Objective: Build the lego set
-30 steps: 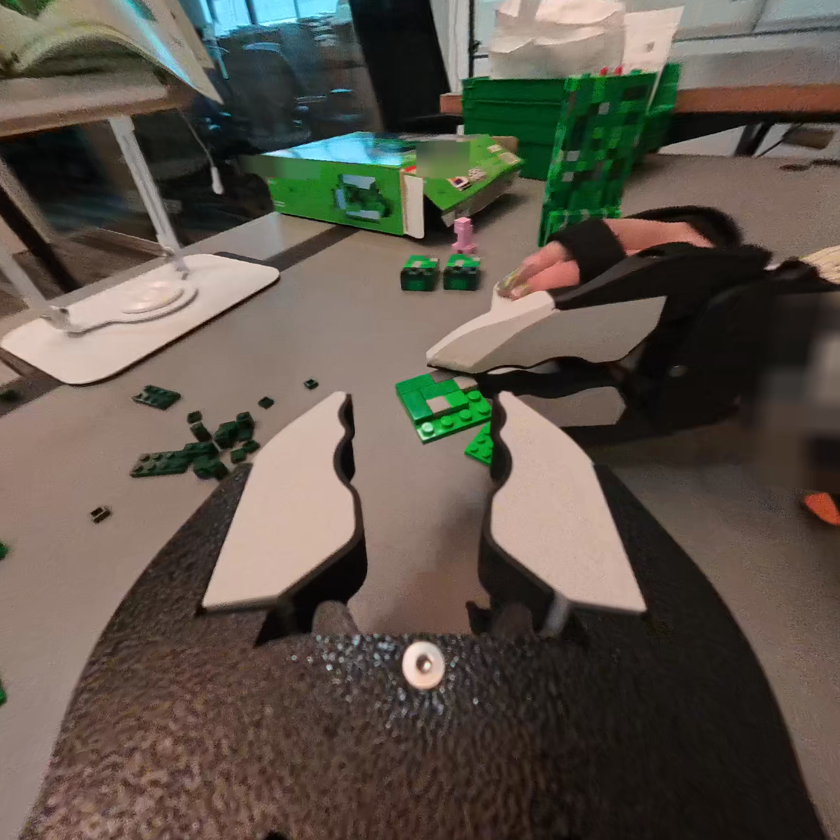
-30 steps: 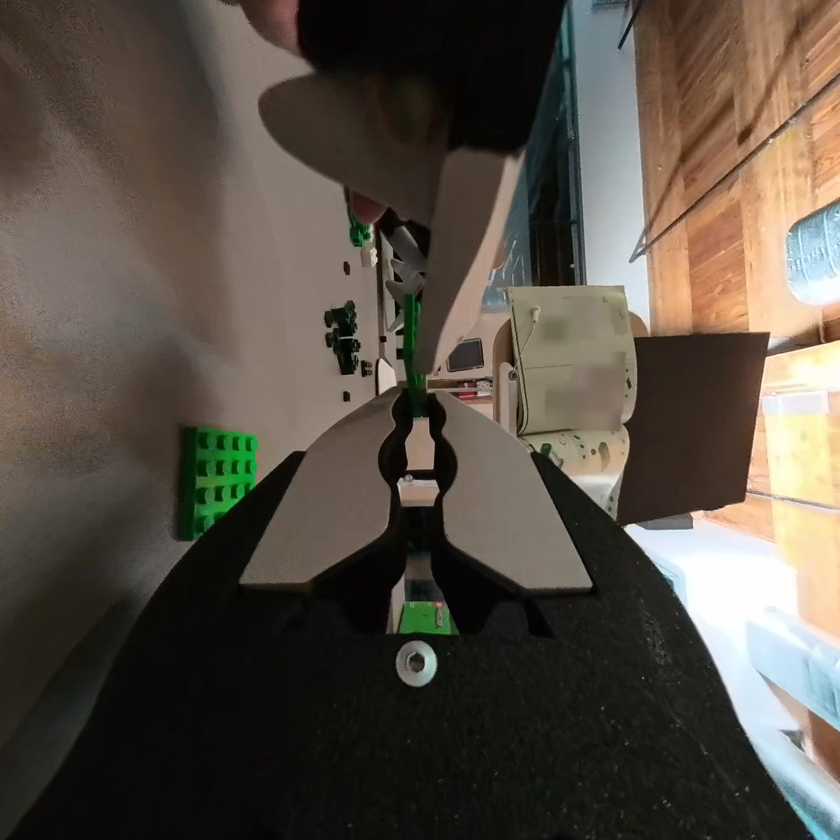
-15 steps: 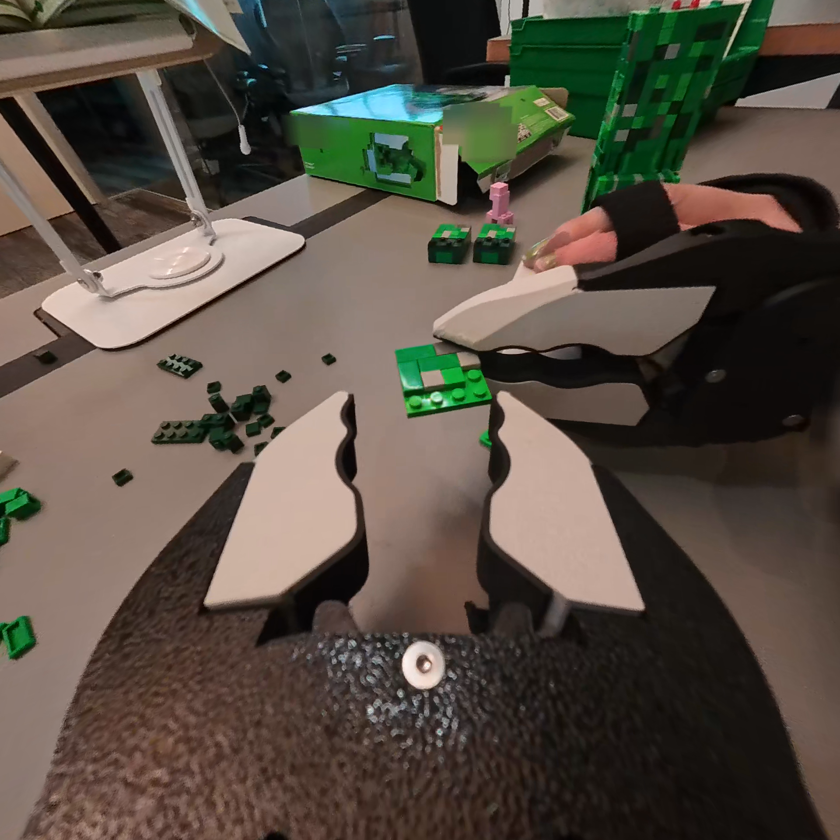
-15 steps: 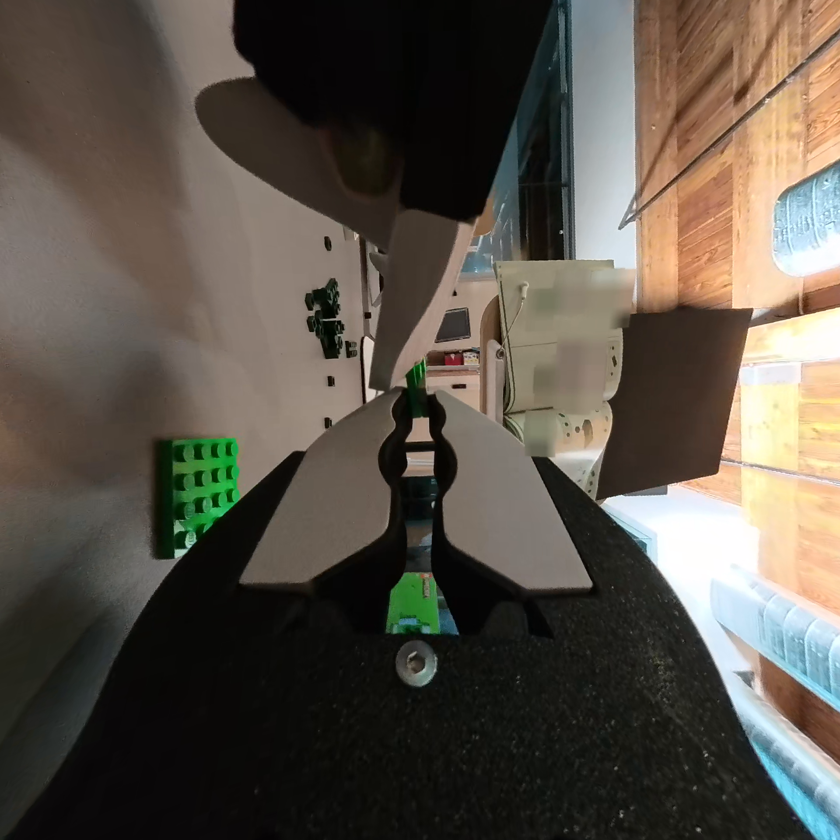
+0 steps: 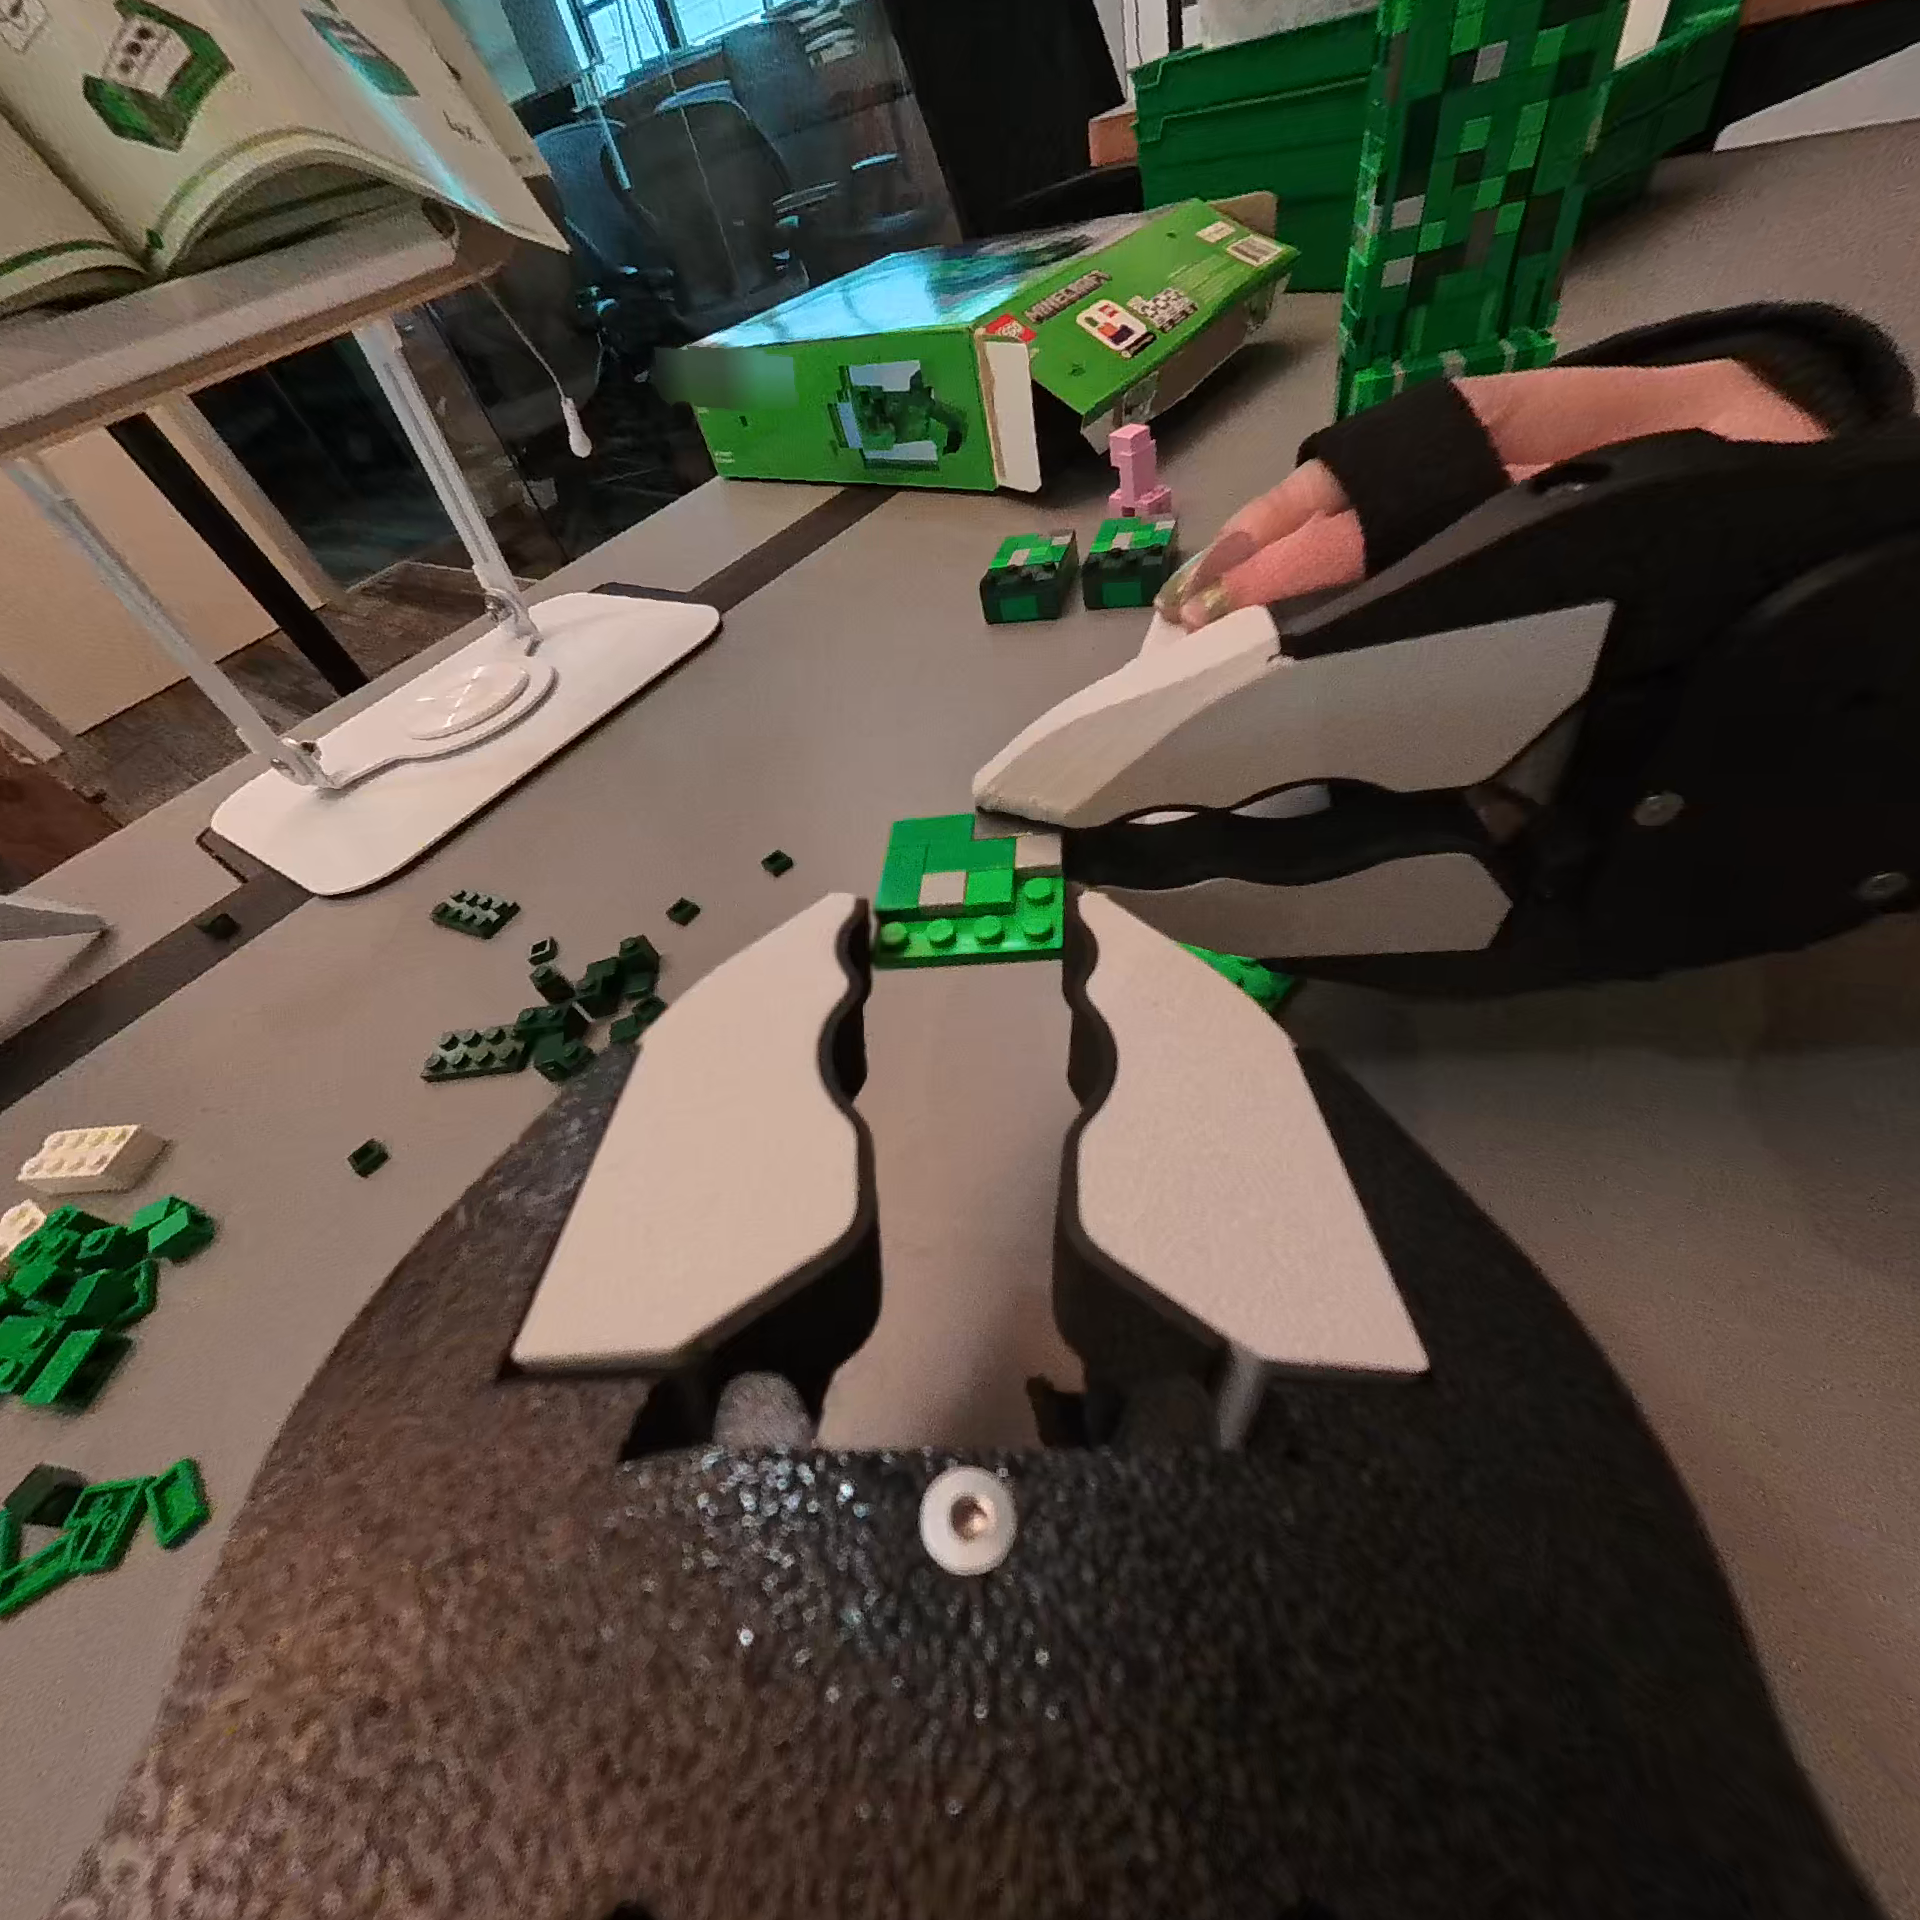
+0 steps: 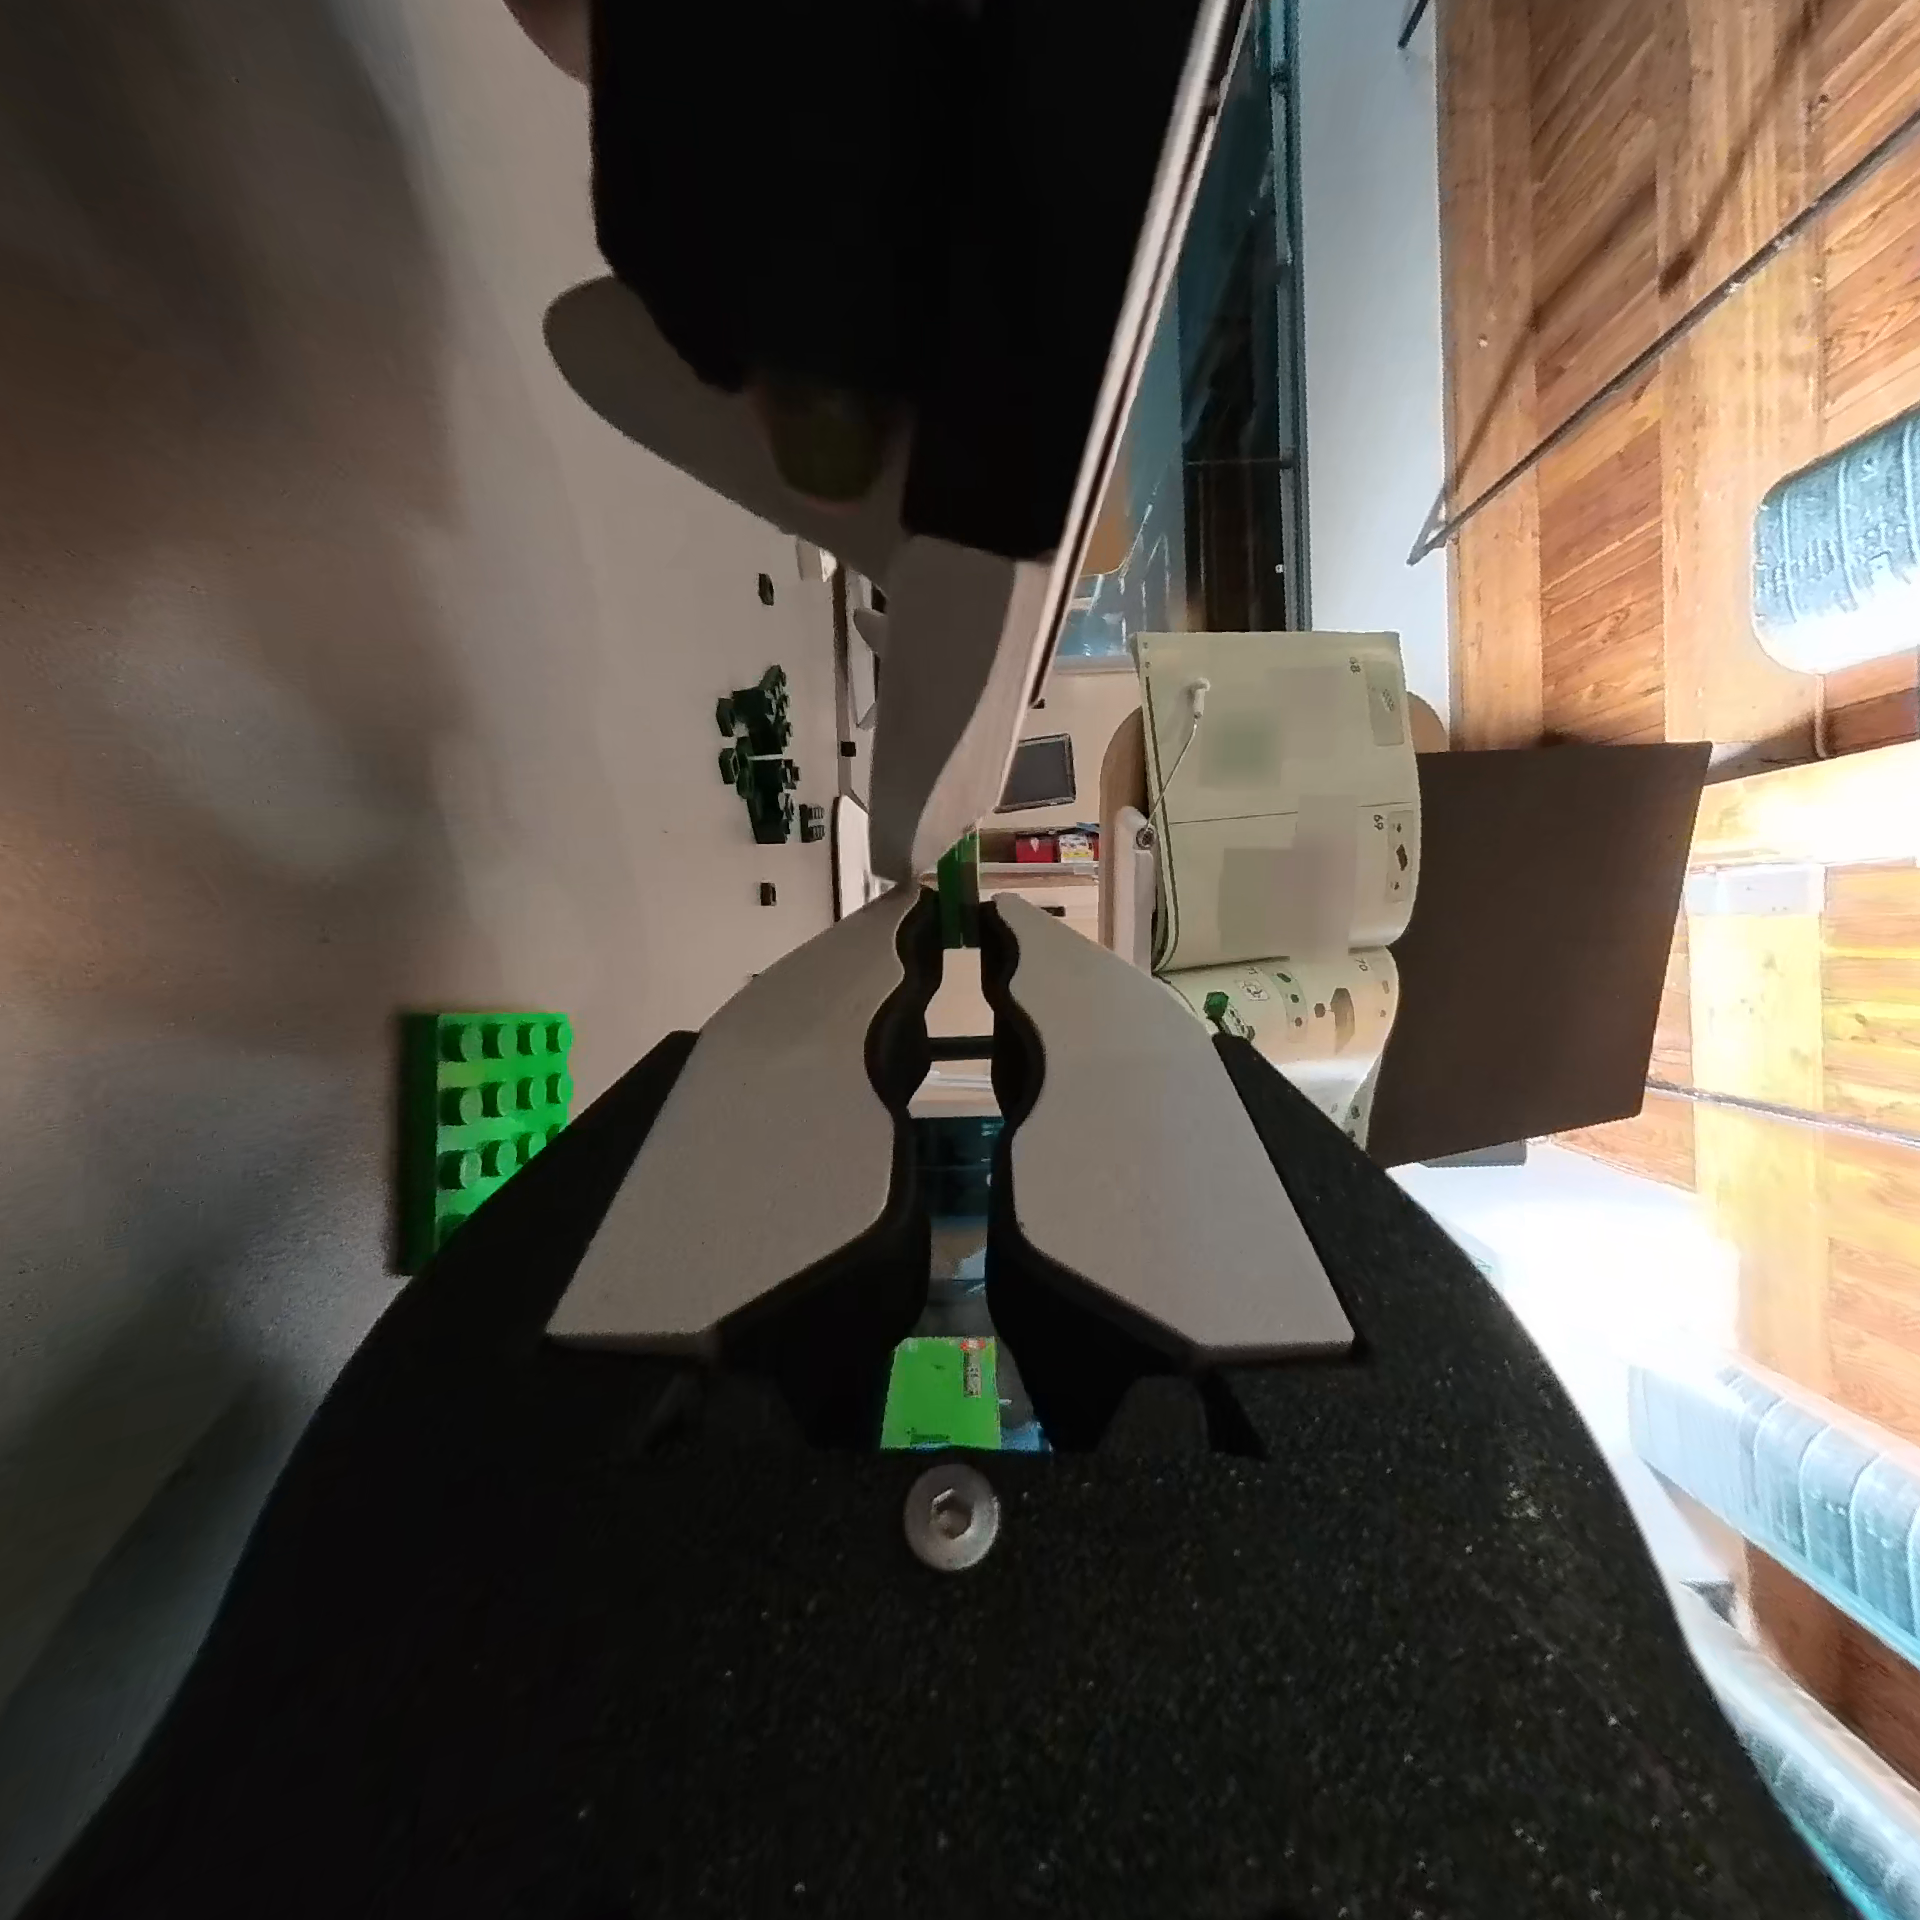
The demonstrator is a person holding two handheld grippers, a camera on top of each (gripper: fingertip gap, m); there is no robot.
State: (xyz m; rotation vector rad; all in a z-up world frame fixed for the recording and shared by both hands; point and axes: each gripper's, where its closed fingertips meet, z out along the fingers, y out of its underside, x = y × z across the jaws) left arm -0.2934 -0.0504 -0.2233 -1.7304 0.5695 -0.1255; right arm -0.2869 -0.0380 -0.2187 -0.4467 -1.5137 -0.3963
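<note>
Sideways, right gripper (image 6: 954,914) pinches green plate (image 5: 971,883); left gripper (image 5: 966,935) gapes; box (image 5: 966,353) bears logos.

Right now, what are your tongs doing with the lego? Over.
Right tongs shut on green plate. Left tongs open, fingertips flanking the plate's near edge. Nothing between them. Spare green plate on table underneath.

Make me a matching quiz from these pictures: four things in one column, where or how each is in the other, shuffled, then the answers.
1. left gripper
2. right gripper
3. pink figure
4. white brick

A. stands by the green box's open end
B. open, jaws flanking the green plate assembly
C. lies at the table's left edge
D. shut on the assembly

Pairs: 1-B, 2-D, 3-A, 4-C
</note>
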